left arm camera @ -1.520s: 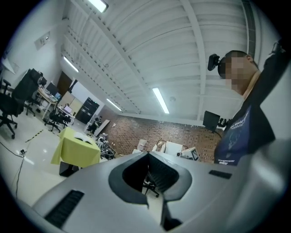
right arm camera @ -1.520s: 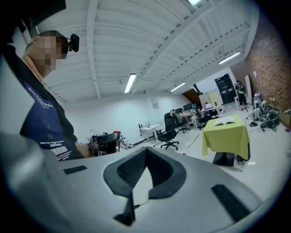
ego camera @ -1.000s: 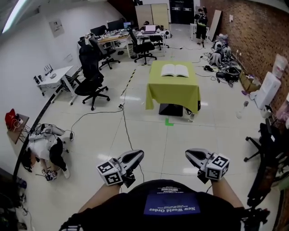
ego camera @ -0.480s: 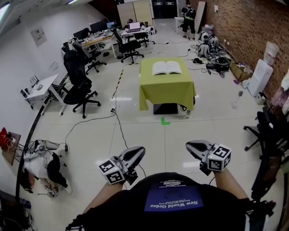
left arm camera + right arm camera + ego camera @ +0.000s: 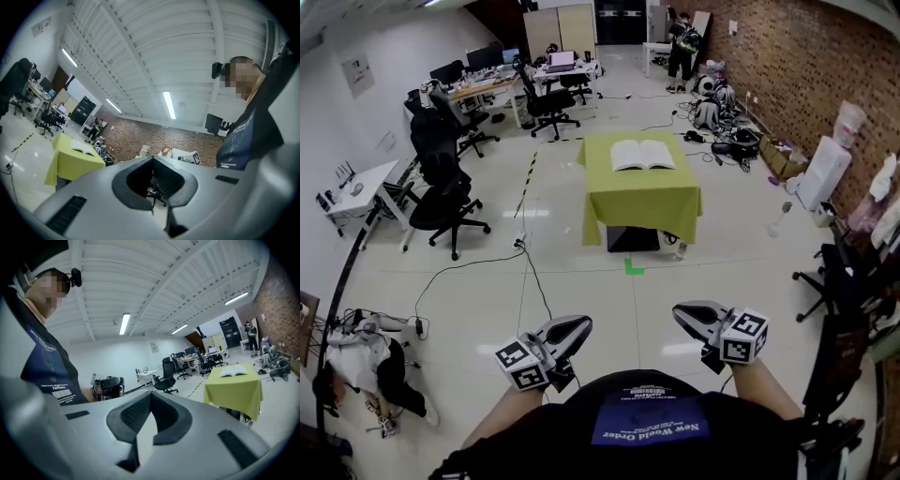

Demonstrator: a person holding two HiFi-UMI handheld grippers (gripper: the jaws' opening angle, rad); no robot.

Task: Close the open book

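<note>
The open book (image 5: pixel 642 155) lies flat, pages up, on a table draped in a yellow-green cloth (image 5: pixel 637 202), far ahead across the floor. Both grippers are held low by the person's body, well short of the table. In the head view my left gripper (image 5: pixel 574 328) and right gripper (image 5: pixel 686 315) point forward, jaws together, holding nothing. The left gripper view has its shut jaws (image 5: pixel 153 187) with the book (image 5: pixel 82 149) small at the left. From the right gripper (image 5: pixel 143 423), also shut, the book (image 5: pixel 234 372) is at the right.
Black office chairs (image 5: pixel 441 187) and desks (image 5: pixel 356 192) line the left side. Cables (image 5: pixel 525 272) run over the floor, and a green tape mark (image 5: pixel 633 267) lies before the table. A person (image 5: pixel 356 366) crouches at the lower left. Bags and a chair (image 5: pixel 839 272) sit along the brick wall.
The table with the book has come nearer and looks larger in the head view. Both grippers have kept their pose in front of the body, still shut.
</note>
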